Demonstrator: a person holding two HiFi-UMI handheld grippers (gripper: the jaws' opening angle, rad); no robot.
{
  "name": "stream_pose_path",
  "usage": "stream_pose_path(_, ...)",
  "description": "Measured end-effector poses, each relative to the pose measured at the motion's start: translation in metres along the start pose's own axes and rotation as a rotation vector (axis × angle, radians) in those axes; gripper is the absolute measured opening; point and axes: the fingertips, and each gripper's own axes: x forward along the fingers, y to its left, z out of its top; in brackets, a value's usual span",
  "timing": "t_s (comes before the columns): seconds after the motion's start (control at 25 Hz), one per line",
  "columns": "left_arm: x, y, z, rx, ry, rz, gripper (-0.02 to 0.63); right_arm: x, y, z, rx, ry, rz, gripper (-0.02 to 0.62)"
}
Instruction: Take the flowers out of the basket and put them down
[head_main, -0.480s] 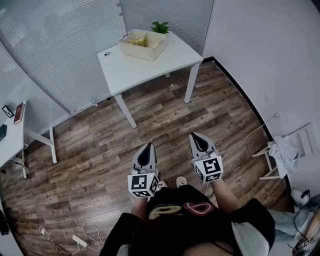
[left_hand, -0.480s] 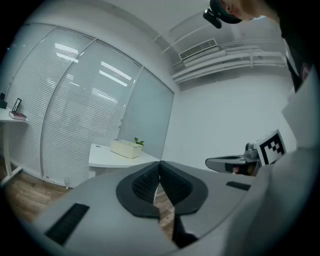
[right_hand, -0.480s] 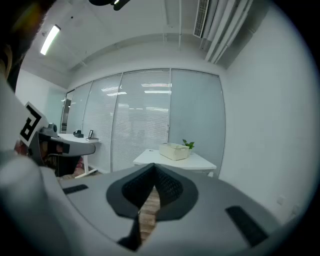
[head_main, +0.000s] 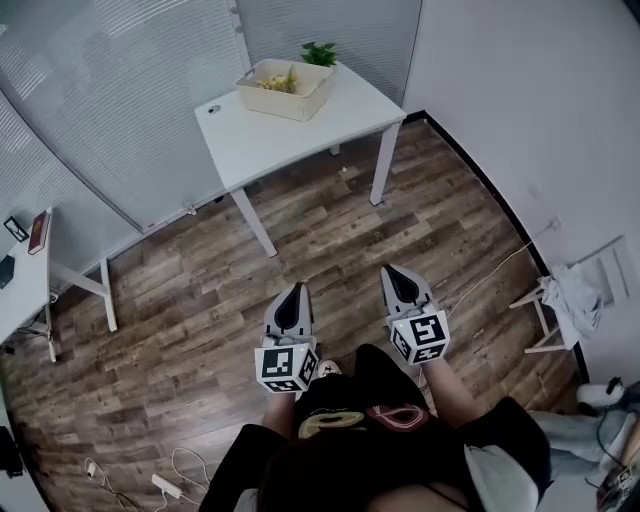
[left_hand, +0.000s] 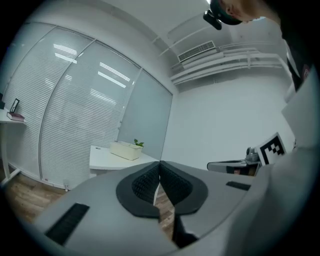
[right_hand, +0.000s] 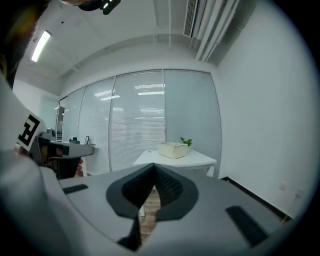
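A cream basket (head_main: 284, 89) with yellowish flowers (head_main: 281, 82) inside stands at the far end of a white table (head_main: 260, 140). It shows small in the left gripper view as the basket (left_hand: 125, 149) and in the right gripper view as the basket (right_hand: 173, 149). My left gripper (head_main: 297, 290) and right gripper (head_main: 388, 271) hang side by side over the wooden floor, well short of the table. Both point toward it. Each has its jaws shut with nothing between them.
A green plant (head_main: 320, 54) stands behind the basket. A small dark object (head_main: 213, 108) lies on the table's left part. A second white desk (head_main: 25, 275) is at the left, a white rack (head_main: 575, 300) with cloth at the right, and cables (head_main: 165, 478) lie on the floor.
The view has shifted very slightly; both grippers stay side by side, shut, at about the same spot.
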Motion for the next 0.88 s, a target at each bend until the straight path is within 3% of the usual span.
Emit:
stream_pose_path(0.48,0.025,0.038,-0.001,-0.025,-0.009,0.080,0.017,0.063,-0.010,-0.001,0.032,-0.015,0.049,0.009)
stream_pose_path(0.88,0.113,0.058,0.012,-0.004,-0.016,0.138,0.018,0.153,-0.067,0.018,0.038,-0.027,0.100,0.010)
